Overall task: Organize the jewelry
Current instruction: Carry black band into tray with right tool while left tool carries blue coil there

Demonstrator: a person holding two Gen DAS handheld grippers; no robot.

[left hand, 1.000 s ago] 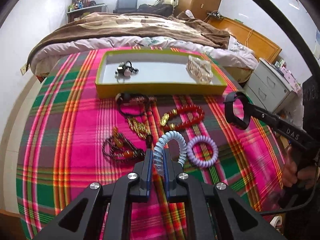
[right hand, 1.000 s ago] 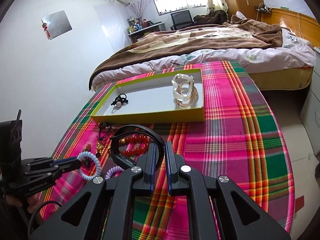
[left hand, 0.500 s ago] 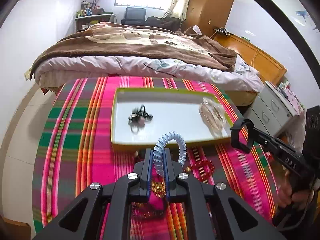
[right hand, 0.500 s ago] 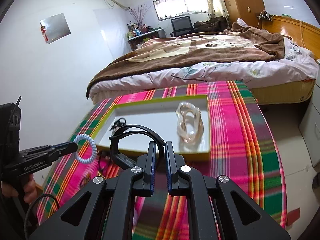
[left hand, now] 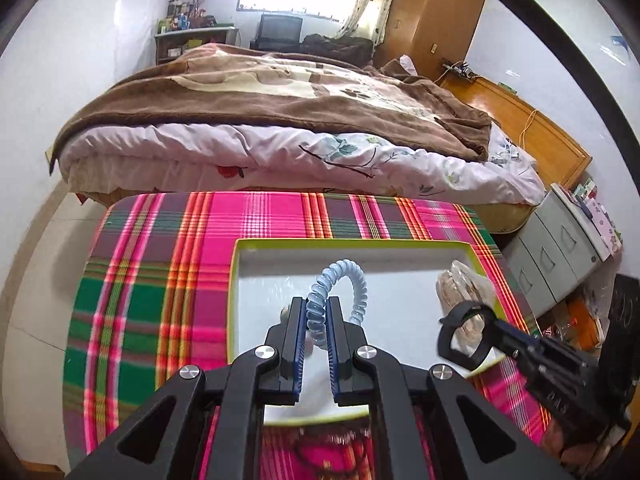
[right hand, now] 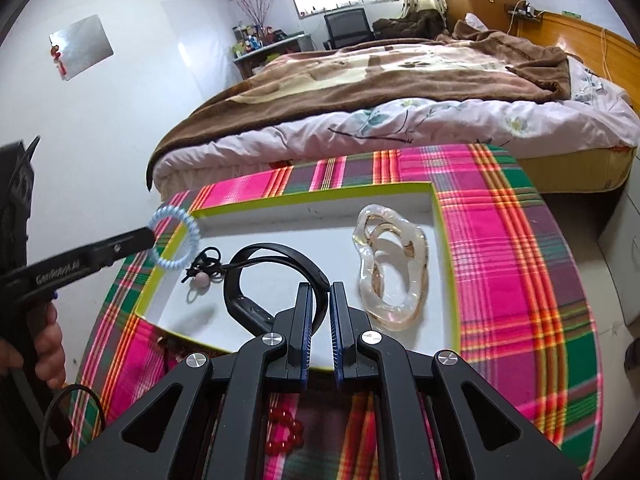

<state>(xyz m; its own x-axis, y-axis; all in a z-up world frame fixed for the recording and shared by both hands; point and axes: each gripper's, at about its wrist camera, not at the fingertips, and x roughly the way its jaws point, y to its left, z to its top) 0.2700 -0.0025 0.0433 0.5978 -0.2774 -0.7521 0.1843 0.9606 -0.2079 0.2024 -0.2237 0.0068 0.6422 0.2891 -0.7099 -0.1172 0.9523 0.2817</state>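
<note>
My left gripper [left hand: 316, 322] is shut on a light-blue spiral hair tie [left hand: 340, 284] and holds it above the white tray with a yellow-green rim [left hand: 236, 280]; it also shows in the right wrist view [right hand: 173, 237] over the tray's left rim [right hand: 160, 276]. My right gripper [right hand: 319, 308] is shut on a black band [right hand: 256, 280] and holds it over the tray; it shows in the left wrist view [left hand: 464, 336]. In the tray lie a clear amber hair clip [right hand: 390, 268] and a black hair tie with a bead [right hand: 204, 268].
The tray sits on a pink, green plaid cloth [right hand: 512, 264]. A red bead bracelet [right hand: 284, 432] lies on the cloth under my right gripper. A bed [left hand: 280, 120] stands behind the table and grey drawers [left hand: 556, 256] to the right.
Both grippers have moved forward from the cloth to above the tray, each carrying its item. The loose jewelry on the cloth has dropped out of the left wrist view.
</note>
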